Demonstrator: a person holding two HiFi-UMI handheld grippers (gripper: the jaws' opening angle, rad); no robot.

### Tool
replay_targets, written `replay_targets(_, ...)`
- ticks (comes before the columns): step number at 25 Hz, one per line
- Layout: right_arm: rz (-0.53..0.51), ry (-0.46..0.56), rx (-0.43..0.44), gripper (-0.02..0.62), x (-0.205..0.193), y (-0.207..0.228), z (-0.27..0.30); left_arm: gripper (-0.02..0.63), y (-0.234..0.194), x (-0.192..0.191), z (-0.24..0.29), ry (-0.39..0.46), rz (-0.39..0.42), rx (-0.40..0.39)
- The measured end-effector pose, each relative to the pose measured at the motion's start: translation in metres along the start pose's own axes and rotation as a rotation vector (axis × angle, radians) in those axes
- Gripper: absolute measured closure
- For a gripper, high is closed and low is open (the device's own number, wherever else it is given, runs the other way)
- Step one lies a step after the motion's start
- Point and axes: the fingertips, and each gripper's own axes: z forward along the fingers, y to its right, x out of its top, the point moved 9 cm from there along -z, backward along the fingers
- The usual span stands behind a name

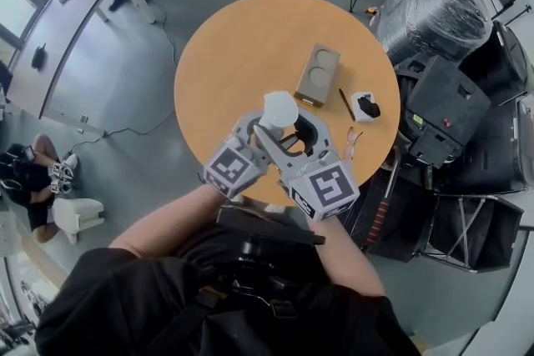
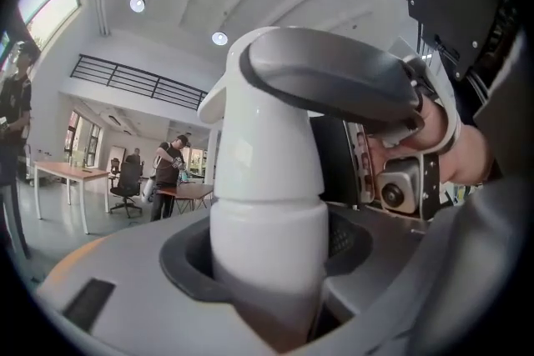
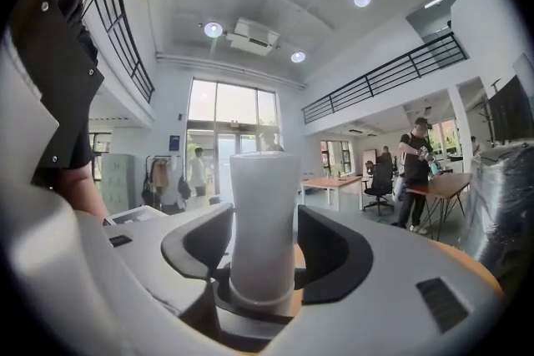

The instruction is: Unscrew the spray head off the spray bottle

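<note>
The left gripper [image 2: 269,267] is clamped on the white plastic spray head with the grey trigger cap [image 2: 279,121]. The head's wide white collar fills the space btw its jaws and sits deep in the dark pad recess, w/ the nozzle end sticking out ahead of the gripper. Holding at the collar makes sense b/c that is the part that turns on the thread. The tapered neck further out would prob. slip.

The right gripper [image 3: 263,258] has a plain white plastic cylinder [image 3: 264,213] standing btw its jaws, prob. the spray bottle's body. It runs straight out ahead of the gripper, w/ its ringed foot down in the throat. The jaws flank it closely, but a sliver of table colour shows at one side. They look slightly parted: a loose cradle, not a firm pinch. No view shows the threaded joint, so whether head and body are joined can't be told.

In the head view both grippers sit side by side, tips converging, close in front of the person and above the near edge of the round light-wood table [image 1: 250,37]. Neither part rests on it, and a two-handed twist needs both parts free in the air. A grey rectangular tray with two round hollows [image 1: 317,72] lies on the table beyond the grippers, well apart and out of the way.
</note>
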Motion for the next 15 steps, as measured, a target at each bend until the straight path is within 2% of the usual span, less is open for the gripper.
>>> replay_targets(3,-0.011,0.011,0.045,0.365,0.000,0.004,-0.001,0.316,0.001,-0.002,0.002,0.002,-0.002,-0.032)
replay_targets(6,-0.032,0.013,0.149,0.371,-0.001,0.001,-0.004,0.318,0.002,-0.003,-0.005,0.017,0.006,-0.130)
replay_targets(11,-0.055,0.024,0.380,0.374,0.001,0.007,-0.011,0.318,0.006,0.002,-0.008,0.037,0.008,-0.361)
replay_targets(15,-0.052,-0.020,0.567,0.374,0.002,0.007,-0.021,0.318,0.015,0.001,-0.009,0.011,-0.004,-0.579)
